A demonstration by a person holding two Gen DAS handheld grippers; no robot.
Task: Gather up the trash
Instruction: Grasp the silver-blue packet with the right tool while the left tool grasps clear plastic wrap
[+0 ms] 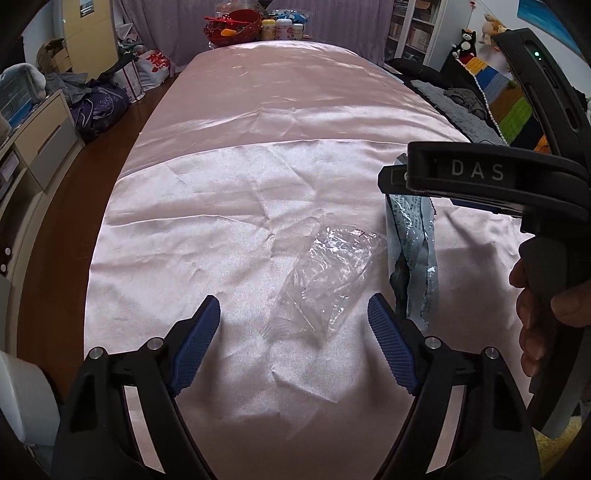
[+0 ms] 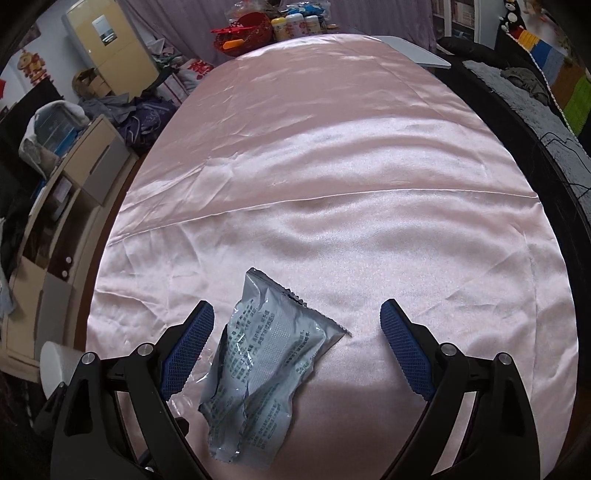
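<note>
Two pieces of trash lie on the pink satin cloth (image 1: 258,177) that covers the long surface: one clear plastic bag (image 1: 325,284) and one grey printed wrapper (image 2: 266,354). In the left wrist view the clear plastic bag sits in the lower middle of the frame, crumpled and flat on the cloth, between the two blue fingertips of the left gripper (image 1: 294,321) but touching neither; the gripper stands wide apart and holds nothing. Just to the right of the bag in that view lies the grey printed wrapper (image 1: 413,258), partly hidden in the right half of the frame by the black body of the right gripper, whose handle is held by one hand (image 1: 535,306) at the right edge. In the right wrist view the wrapper fills the lower middle, torn open at its lower end, lying between the two blue fingertips of the right gripper (image 2: 297,325), nearer the left fingertip; that gripper too is spread wide and grips nothing. At the far end of the surface, top centre of both views, stand one red basket (image 1: 232,29) and three pale bottles (image 1: 282,29) in a row beside it.
</note>
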